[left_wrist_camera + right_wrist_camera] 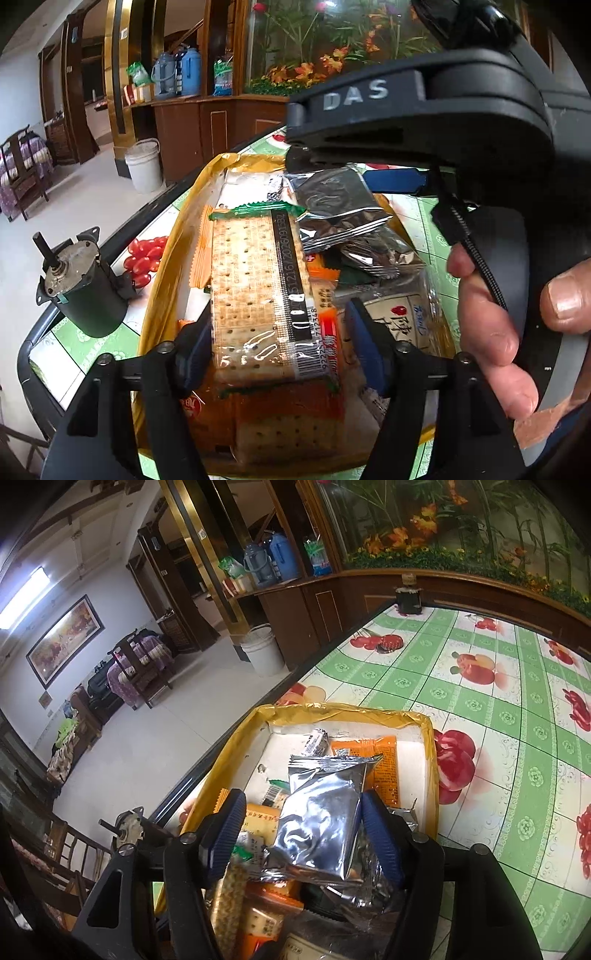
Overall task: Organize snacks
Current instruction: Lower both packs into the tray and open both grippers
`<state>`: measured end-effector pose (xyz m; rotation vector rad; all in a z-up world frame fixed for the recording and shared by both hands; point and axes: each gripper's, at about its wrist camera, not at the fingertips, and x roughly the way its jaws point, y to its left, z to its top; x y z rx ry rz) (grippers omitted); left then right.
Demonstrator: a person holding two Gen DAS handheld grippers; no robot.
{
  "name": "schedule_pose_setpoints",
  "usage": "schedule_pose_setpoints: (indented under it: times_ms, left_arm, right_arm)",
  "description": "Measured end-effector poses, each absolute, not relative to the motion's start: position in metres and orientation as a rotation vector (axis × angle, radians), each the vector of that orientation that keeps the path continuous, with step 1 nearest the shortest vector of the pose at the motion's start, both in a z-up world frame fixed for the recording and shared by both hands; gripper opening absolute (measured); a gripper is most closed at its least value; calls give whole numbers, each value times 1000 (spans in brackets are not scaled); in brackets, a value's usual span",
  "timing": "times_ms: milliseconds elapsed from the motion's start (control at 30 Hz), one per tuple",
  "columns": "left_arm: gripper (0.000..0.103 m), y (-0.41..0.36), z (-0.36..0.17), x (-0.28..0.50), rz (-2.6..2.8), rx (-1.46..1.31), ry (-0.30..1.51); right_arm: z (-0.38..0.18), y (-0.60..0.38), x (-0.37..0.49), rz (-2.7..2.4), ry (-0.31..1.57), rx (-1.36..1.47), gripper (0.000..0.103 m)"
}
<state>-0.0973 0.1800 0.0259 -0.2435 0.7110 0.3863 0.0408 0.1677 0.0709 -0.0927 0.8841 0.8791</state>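
In the yellow-rimmed white tray (428, 738), the left gripper (280, 343) straddles a clear-wrapped cracker pack (255, 295), jaws parted, pads clear. The right gripper (303, 834) brackets a crinkly silver foil pouch (321, 812), unclamped. Crackers likely brittle: grip long edges gently; foil likely slippery.

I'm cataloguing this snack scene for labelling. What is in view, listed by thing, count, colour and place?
Cardboard tray: one, yellow-rimmed, on the table.
Clear-wrapped cracker pack: one, tan, between the left pads.
Foil snack packet: one, silver, between the right pads.
Orange snack packet: one, tray's far side.
Small electric motor: one, dark, table edge.
Fruit-print tablecloth: one, green-white.
Bucket: one, white, floor.
Left gripper: black, blue pads.
Right gripper: same.
Hand: holding the right gripper.
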Motion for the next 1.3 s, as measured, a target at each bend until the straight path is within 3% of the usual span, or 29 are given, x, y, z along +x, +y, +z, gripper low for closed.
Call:
schedule_pose_setpoints:
  times_ms: [100, 433, 867, 1033, 1300]
  left_arm:
    - [75, 178, 23, -95, 369, -236, 730]
    - [75, 184, 23, -105, 393, -287, 698]
    - [76, 179, 25, -113, 457, -253, 677]
    - [76, 177, 26, -111, 493, -224, 679]
    - [82, 171, 28, -112, 531, -178, 664]
  right_arm:
    - [74, 164, 33, 875, 858, -114, 69]
    - [91, 120, 19, 860, 768, -60, 73]
    - [76, 46, 16, 799, 783, 12, 74]
    - [76, 23, 12, 772, 758, 33, 82]
    - [62, 11, -1, 744, 770, -24, 85]
